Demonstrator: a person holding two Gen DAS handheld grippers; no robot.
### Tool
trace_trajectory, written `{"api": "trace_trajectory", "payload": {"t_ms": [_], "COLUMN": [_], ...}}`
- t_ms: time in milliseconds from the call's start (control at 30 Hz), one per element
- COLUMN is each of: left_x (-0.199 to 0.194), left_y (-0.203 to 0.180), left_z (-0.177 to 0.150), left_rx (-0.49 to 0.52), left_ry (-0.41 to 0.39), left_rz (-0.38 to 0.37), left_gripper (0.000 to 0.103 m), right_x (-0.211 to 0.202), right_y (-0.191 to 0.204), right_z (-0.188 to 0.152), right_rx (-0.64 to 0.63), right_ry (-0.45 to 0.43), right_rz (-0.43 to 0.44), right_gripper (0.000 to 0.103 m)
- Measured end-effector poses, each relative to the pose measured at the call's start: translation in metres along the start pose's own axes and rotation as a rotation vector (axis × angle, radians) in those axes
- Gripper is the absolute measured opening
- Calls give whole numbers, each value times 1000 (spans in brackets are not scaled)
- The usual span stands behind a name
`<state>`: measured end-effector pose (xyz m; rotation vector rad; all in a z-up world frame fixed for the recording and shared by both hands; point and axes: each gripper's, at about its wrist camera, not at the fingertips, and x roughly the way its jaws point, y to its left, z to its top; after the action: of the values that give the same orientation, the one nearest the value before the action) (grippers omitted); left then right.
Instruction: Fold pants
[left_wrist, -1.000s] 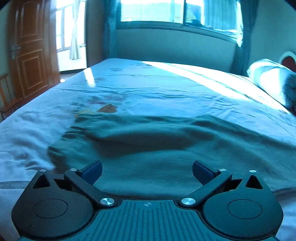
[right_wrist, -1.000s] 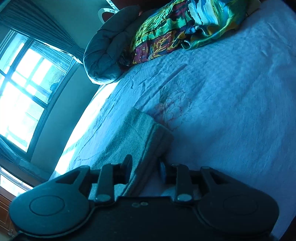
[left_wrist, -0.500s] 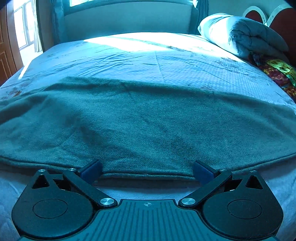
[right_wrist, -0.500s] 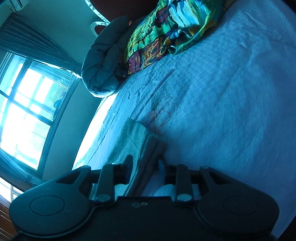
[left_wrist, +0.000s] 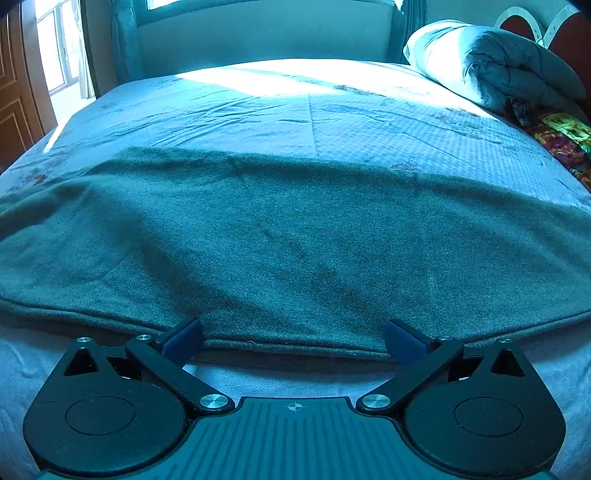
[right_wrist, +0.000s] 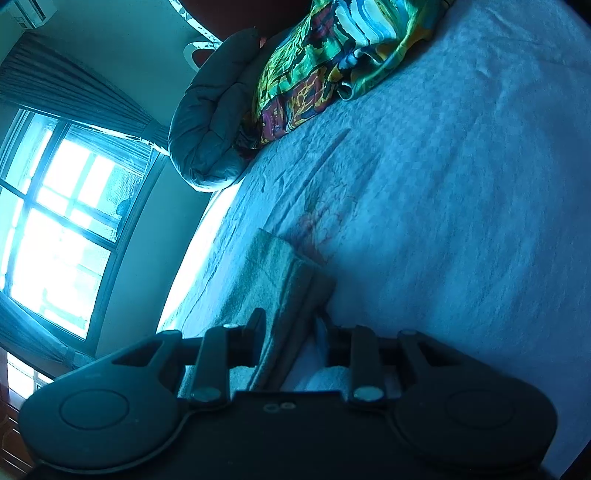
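The dark green pants (left_wrist: 295, 236) lie flat across the bed, spread left to right in the left wrist view. My left gripper (left_wrist: 293, 334) is open, low at the pants' near edge, its fingers wide apart and holding nothing. In the right wrist view the end of the pants (right_wrist: 280, 288) sits folded in layers between my fingers. My right gripper (right_wrist: 290, 332) is shut on that cloth edge, close to the bed.
The bed sheet (left_wrist: 369, 118) is light and wrinkled. A rolled grey duvet (left_wrist: 495, 62) and a colourful blanket (right_wrist: 332, 62) lie at the head of the bed. A window (right_wrist: 55, 221) and a wooden door (left_wrist: 18, 92) stand beyond the bed.
My left gripper swung right from the waistband end to the middle of the pants' near edge and stayed open. My right gripper kept its hold and tilted slightly.
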<state>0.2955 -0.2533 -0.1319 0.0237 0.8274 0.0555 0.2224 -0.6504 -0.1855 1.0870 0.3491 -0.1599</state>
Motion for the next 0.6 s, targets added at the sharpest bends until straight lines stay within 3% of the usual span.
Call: {"api": "trace_trajectory", "payload": {"t_ms": [367, 600], "left_x": [0, -5], "left_y": [1, 1], "left_z": [-3, -5], "left_rx": [4, -3], "left_ry": [-14, -30], "left_rz": [-10, -19], "left_gripper": [103, 103], "right_x": [-4, 5], "right_y": [-6, -4], "right_z": [0, 1], "right_rx": [53, 25], "right_ry": [-25, 9], "right_rz": [8, -32], "right_gripper": [18, 16]}}
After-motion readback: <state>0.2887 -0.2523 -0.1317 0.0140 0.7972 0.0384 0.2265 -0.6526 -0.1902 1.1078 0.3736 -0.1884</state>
